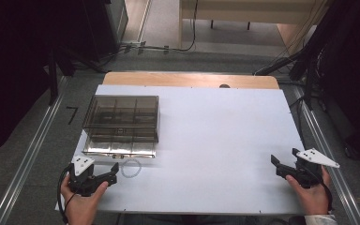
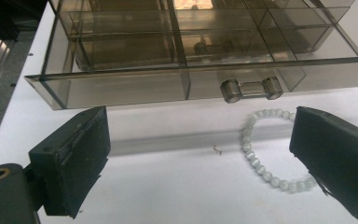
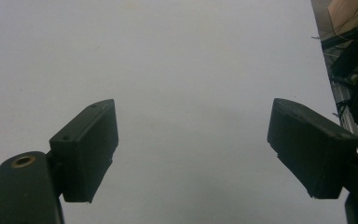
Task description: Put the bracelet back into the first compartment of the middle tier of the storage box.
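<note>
Left gripper view: spread jaws facing a bead bracelet (image 2: 261,154).
Left gripper (image 2: 200,154) gapes before the clear compartment box (image 2: 177,51); right gripper (image 3: 193,149) gapes over bare white table (image 3: 168,56).

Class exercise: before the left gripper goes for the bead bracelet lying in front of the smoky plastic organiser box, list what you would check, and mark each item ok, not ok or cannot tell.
1. Left gripper jaws open: ok.
2. Bead bracelet lies between the jaws: not ok, it sits towards the right jaw.
3. Bracelet apart from the organiser box: ok.
4. Box latch shut: cannot tell.
5. Right gripper apart from the work, open: ok.
</note>
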